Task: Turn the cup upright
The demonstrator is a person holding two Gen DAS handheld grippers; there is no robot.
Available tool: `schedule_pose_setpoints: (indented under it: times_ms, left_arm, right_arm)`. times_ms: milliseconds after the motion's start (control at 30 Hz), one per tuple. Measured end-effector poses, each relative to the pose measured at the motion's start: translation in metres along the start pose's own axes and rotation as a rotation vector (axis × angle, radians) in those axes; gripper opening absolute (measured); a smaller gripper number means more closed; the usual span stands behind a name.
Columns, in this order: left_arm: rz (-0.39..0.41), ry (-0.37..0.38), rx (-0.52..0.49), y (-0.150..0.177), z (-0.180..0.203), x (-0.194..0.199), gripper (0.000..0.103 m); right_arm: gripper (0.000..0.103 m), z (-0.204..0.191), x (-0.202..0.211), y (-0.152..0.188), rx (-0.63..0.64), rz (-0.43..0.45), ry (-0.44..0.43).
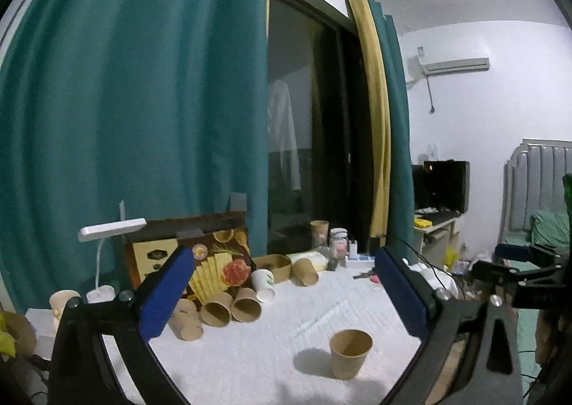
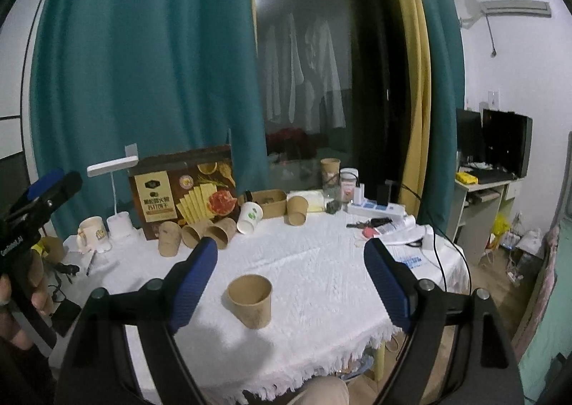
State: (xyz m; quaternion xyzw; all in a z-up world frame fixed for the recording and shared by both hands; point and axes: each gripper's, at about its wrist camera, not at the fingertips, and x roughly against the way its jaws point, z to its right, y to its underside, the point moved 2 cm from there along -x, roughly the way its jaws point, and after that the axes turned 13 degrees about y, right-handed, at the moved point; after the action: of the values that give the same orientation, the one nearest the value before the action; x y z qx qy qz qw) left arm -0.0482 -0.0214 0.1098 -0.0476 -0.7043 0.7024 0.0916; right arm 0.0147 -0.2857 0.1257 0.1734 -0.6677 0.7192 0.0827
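White cloth covered the table (image 2: 321, 262), with teal curtains (image 2: 143, 65) and a dark window behind it. At the far edge I saw a snack box (image 2: 186, 196), a small white lamp (image 2: 114, 169), a mug (image 2: 89, 230) and a row of spare paper cups (image 2: 200, 231), some lying on their side and some mouth down.

The brown paper cup (image 2: 250, 299) stood alone near the front of the table, mouth up, base flat on the cloth. So I judged the flip was already done — nothing more looked necessary with this cup, except maybe pulling both tools away. I cannot say if the other cups at the back belong to the task.

Right gripper (image 2: 291, 283): jaws spread wide, holding nothing. The cup sat between the two blue pads (image 2: 195, 283) in that view, a bit closer to the left one, and I saw a clear gap on both sides, no contact.

Left gripper (image 1: 282, 294): also spread wide and empty. In its cam the cup (image 1: 349, 353) was low in the frame, toward the right-side pad (image 1: 402, 292) but not touching it, approx. below the line between the fingertips. The right gripper body (image 1: 518, 280) showed at the far right edge of that view, apart from the cup.

Cup looked light and thin — a careless brush by a pad could tip it again.
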Motion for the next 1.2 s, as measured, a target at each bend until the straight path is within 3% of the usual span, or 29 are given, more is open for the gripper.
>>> schedule_pose_setpoints:
  times_ms: [233,633,1200]
  left_arm:
    - [0.018,-0.022,0.025,0.002,-0.016,0.011,0.103]
    - [-0.019,-0.019,0.046,0.018,-0.033,-0.002,0.103]
    - [-0.041,0.011,0.056,0.024,-0.031,-0.010,0.103]
  right_arm:
    - [0.083,-0.015,0.000,-0.004,0.003,0.034,-0.014]
    - [0.083,-0.038,-0.031,0.006,0.052,-0.003,-0.007]
    - [0.083,-0.036,-0.043,0.011,0.041,-0.031,-0.007]
